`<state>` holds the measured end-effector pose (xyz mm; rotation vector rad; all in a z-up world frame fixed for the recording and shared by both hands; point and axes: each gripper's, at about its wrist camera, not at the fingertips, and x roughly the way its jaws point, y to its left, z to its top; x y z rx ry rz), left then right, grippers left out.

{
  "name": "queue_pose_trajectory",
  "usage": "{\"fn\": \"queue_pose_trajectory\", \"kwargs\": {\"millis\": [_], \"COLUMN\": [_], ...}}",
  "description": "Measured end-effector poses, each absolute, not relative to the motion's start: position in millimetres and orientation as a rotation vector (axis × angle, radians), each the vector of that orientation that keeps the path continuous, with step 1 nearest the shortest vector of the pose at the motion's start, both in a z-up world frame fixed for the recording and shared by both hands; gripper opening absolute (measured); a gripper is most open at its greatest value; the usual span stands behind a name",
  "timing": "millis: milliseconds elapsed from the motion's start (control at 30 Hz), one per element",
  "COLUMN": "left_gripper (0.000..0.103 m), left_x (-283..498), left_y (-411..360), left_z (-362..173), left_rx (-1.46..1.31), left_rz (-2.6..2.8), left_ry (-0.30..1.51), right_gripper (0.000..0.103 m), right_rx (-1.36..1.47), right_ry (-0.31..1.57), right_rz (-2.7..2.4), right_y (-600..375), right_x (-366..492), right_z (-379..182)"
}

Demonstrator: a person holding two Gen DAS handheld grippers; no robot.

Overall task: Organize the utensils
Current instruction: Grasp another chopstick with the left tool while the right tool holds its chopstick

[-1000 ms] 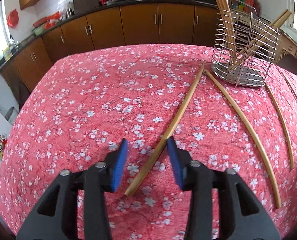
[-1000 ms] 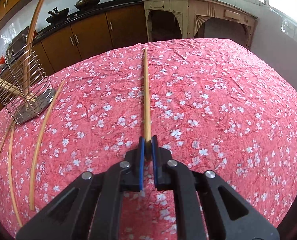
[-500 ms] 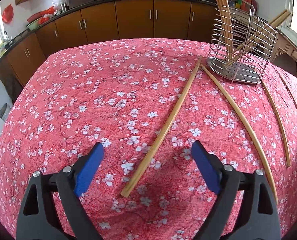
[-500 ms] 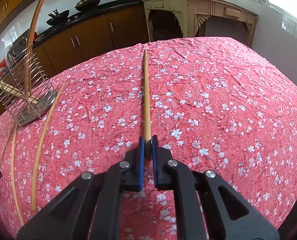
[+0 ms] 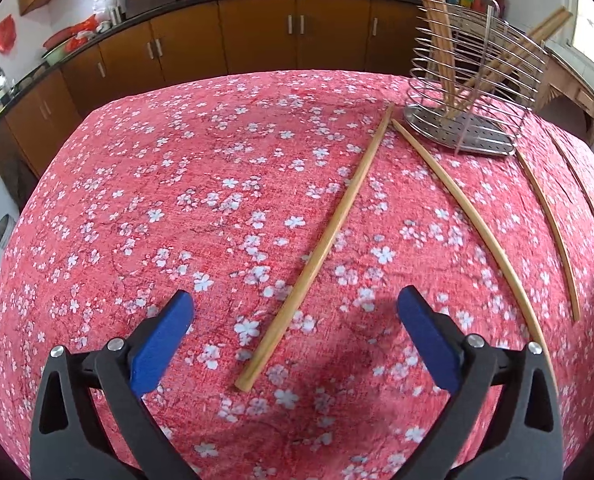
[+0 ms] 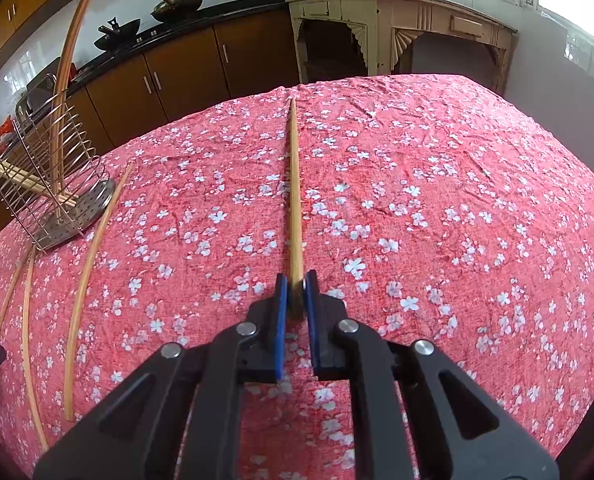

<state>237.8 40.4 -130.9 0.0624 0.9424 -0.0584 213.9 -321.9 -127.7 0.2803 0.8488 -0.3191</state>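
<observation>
Left wrist view: black left gripper with blue pads (image 5: 295,320) at the bottom of the frame, jaws spread wide and opening further, pads clear of everything. Between them, lying flat on the red cloth with white blossoms (image 5: 177,200), the near end of a long pale bamboo chopstick (image 5: 321,250), running from lower centre up toward the upper right. Untouched, nothing pressing on it. Just right of it a second bamboo chopstick (image 5: 473,232), far tip close beside the first's far tip, sweeping down to the lower right edge. Further right a thinner third stick (image 5: 553,228), well apart. Upper right: silver wire utensil rack with a perforated steel base (image 5: 477,76), upright on the cloth, several wooden sticks (image 5: 437,32) already leaning inside. Behind, across the top, brown kitchen cabinets (image 5: 257,36).

Right wrist view: black right gripper, blue pads (image 6: 296,290) at lower centre, clamped tight on the near end of another bamboo chopstick (image 6: 294,184). Stick pointing straight up the frame over the cloth; touching the cloth or raised, cannot tell. Rack at middle left (image 6: 53,184), tall curved stick rising out of it. Three loose sticks lying along the lower left, near the rack's base. A cream wooden side table (image 6: 397,24) at upper right.
</observation>
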Motion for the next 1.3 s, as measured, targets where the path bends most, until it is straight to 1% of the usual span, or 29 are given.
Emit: {"fn": "queue_pose_trajectory", "kwargs": {"millis": [133, 233, 333, 400, 433, 500, 567, 767, 833, 867, 900, 933, 1000, 1300], "left_gripper": [0.100, 0.096, 0.086, 0.078, 0.076, 0.068, 0.065, 0.065, 0.050, 0.037, 0.028, 0.024, 0.013, 0.013], "left_x": [232, 228, 224, 223, 222, 219, 216, 209, 209, 210, 210, 210, 208, 188], "left_y": [48, 51, 55, 58, 59, 61, 59, 49, 50, 50, 49, 45, 39, 42], "left_z": [-131, -129, -127, -125, -125, -123, -122, -120, -120, -120, -120, -119, -118, -116], "left_rx": [0.071, 0.100, 0.126, 0.136, 0.140, 0.147, 0.173, 0.278, 0.241, 0.208, 0.189, 0.196, 0.214, 0.222], "left_rz": [-0.084, -0.127, -0.164, -0.192, -0.202, -0.210, -0.223, -0.204, -0.228, -0.245, -0.252, -0.253, -0.260, -0.266], "left_ry": [0.941, 0.931, 0.917, 0.909, 0.904, 0.898, 0.888, 0.851, 0.862, 0.872, 0.879, 0.878, 0.876, 0.870], "right_gripper": [0.011, 0.011, 0.011, 0.011, 0.011, 0.011, 0.011, 0.010, 0.009, 0.009, 0.009, 0.009, 0.009, 0.009], "right_rx": [0.248, 0.191, 0.192, 0.187, 0.186, 0.185, 0.188, 0.191, 0.193, 0.193, 0.193, 0.192, 0.195, 0.202], "right_ry": [0.857, 0.869, 0.869, 0.870, 0.870, 0.870, 0.870, 0.869, 0.869, 0.868, 0.868, 0.868, 0.868, 0.868], "right_rz": [-0.325, -0.314, -0.295, -0.288, -0.286, -0.282, -0.278, -0.277, -0.277, -0.277, -0.277, -0.277, -0.276, -0.268], "right_y": [-319, -315, -317, -318, -317, -317, -318, -319, -319, -319, -319, -319, -320, -319], "right_x": [215, 216, 214, 212, 210, 208, 206, 206, 206, 205, 205, 205, 205, 201], "right_z": [-127, -127, -127, -127, -127, -127, -127, -127, -127, -127, -127, -128, -128, -128]}}
